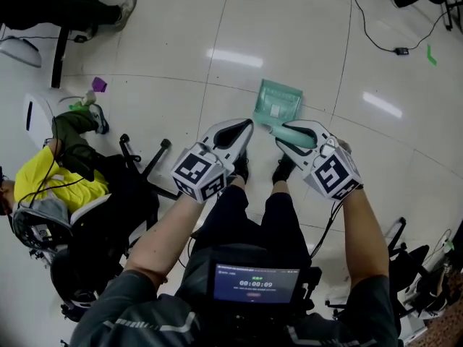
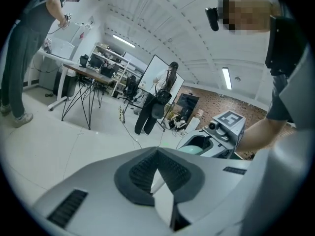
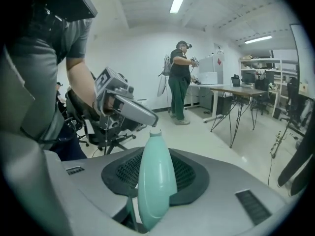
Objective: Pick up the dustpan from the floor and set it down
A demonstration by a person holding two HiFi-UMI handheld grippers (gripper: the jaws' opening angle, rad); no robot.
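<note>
The right tool (image 1: 284,134) is clamping the mint-green handle of the dustpan (image 1: 278,101), its jaws standing part-way apart with the handle pressed between the dark pads. In the right gripper view the right tool (image 3: 156,156) is showing that handle (image 3: 156,181) running straight out between the jaws to a pale tip; the pan itself is not showing there. In the head view the pan is lying at 12 o'clock from the right tool, over the pale tiled floor (image 1: 304,42); whether it is touching the floor I cannot tell.

At 9 o'clock from the right tool, just beside it, the left tool (image 1: 244,127) is pointing the same way. In the left gripper view the left tool (image 2: 157,154) is narrow, its jaw tips meeting and gripping nothing.

The person's two dark shoes (image 1: 283,168) are standing at 6 o'clock from the tools. Farther out, a black cable (image 1: 376,35) is trailing across the floor at 2 o'clock, a small purple thing (image 1: 99,84) is lying at 10 o'clock, and a person in a yellow top (image 1: 51,179) is sitting by a black chair (image 1: 137,157) at 9 o'clock.
</note>
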